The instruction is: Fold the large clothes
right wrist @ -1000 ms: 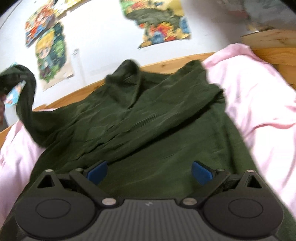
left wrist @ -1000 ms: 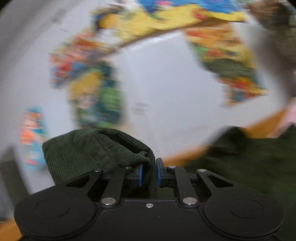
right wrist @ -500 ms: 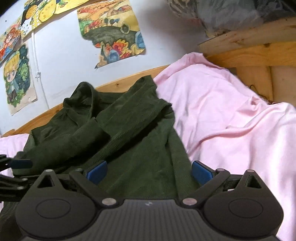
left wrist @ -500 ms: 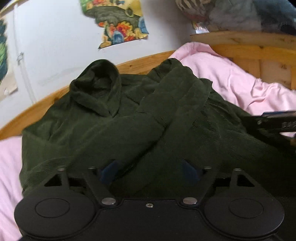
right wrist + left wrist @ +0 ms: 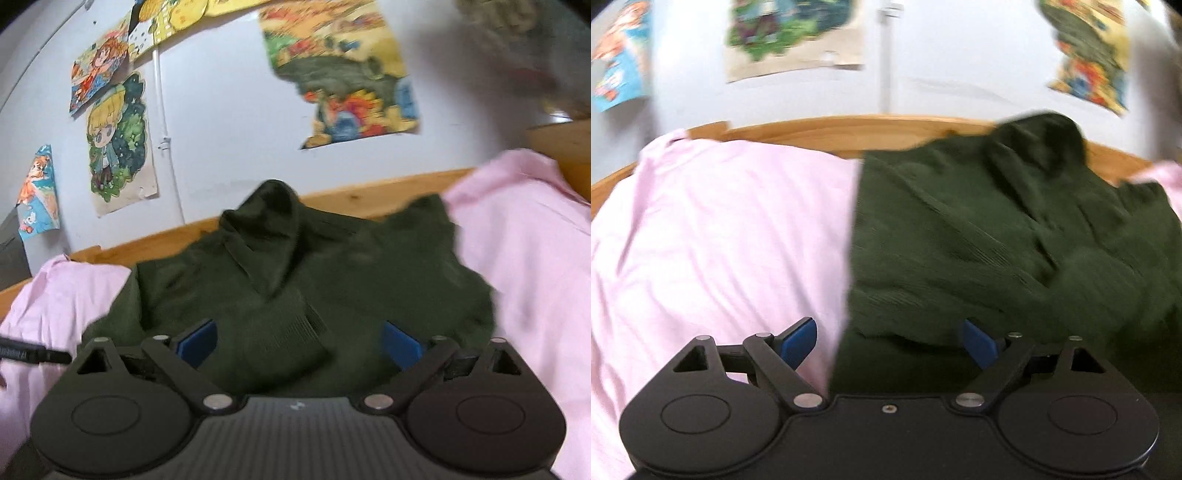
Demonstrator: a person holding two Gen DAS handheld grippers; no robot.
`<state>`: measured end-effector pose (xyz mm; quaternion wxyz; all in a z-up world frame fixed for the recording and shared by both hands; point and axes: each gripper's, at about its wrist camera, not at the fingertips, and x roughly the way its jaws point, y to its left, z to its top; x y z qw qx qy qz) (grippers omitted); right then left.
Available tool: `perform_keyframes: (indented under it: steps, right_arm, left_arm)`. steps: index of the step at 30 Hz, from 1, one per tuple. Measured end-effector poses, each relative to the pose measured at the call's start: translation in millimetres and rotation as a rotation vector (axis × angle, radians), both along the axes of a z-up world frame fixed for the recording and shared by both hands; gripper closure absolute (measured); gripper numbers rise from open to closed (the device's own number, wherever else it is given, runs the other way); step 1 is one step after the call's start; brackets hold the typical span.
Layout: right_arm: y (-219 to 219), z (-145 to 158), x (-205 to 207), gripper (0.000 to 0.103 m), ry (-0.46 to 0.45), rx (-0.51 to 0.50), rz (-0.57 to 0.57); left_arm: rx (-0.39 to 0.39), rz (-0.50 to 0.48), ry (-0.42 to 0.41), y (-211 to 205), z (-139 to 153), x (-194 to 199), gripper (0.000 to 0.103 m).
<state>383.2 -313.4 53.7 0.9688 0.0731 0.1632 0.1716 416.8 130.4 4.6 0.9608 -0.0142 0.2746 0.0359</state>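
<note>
On pink bedding [image 5: 713, 229], both grippers [image 5: 886, 338] [image 5: 299, 341] gape over the green hoodie [image 5: 295, 288].

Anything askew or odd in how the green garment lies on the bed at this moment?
The green hoodie is bunched, not flat: its hood stands up against the wooden bed rail, and a cuffed sleeve lies crossed over the body. Both the left claw and right claw are open, holding nothing.

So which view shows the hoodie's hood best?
Right wrist: the hood sits centred and fairly sharp at the top of the green hoodie. Left wrist shows it blurred, far right.
</note>
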Motion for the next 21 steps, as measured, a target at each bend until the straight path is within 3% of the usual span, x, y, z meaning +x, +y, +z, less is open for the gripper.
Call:
perform_keyframes:
  steps: [2,5,7,8,9,11,14,17,19,21]
  right_arm:
    - [21,8,33,0.013,0.025,-0.049,0.016]
    - [39,6,75,0.025,0.160,-0.083,0.001]
    - [32,0,77,0.047,0.226,-0.018,-0.007]
    - [29,-2,72,0.075,0.228,0.001,0.008]
    - [28,-4,63,0.087,0.211,-0.018,0.019]
    - [28,-8,33,0.094,0.142,-0.102,0.054]
    - [33,-20,-24,0.097,0.057,-0.271,0.145]
    - [38,-37,-65,0.097,0.105,-0.397,0.219]
    - [37,-42,-83,0.091,0.154,-0.407,0.248]
    - [33,-43,-94,0.065,0.188,-0.398,0.266]
  left_arm:
    - [-0.019,0.045,-0.007,8,4,6,0.014]
    - [-0.043,0.091,-0.001,18,2,13,0.014]
    - [-0.055,0.109,0.009,23,0,15,0.016]
    - [-0.063,0.107,0.010,25,-2,14,0.016]
    - [-0.070,0.104,0.010,27,-4,12,0.017]
    - [-0.082,0.093,0.015,31,-7,11,0.017]
    - [-0.079,0.077,0.015,36,-10,9,0.017]
    - [-0.074,0.067,-0.003,38,-10,11,0.017]
    - [-0.085,0.060,-0.027,40,-7,12,0.017]
    - [-0.100,0.034,-0.049,40,-2,17,0.017]
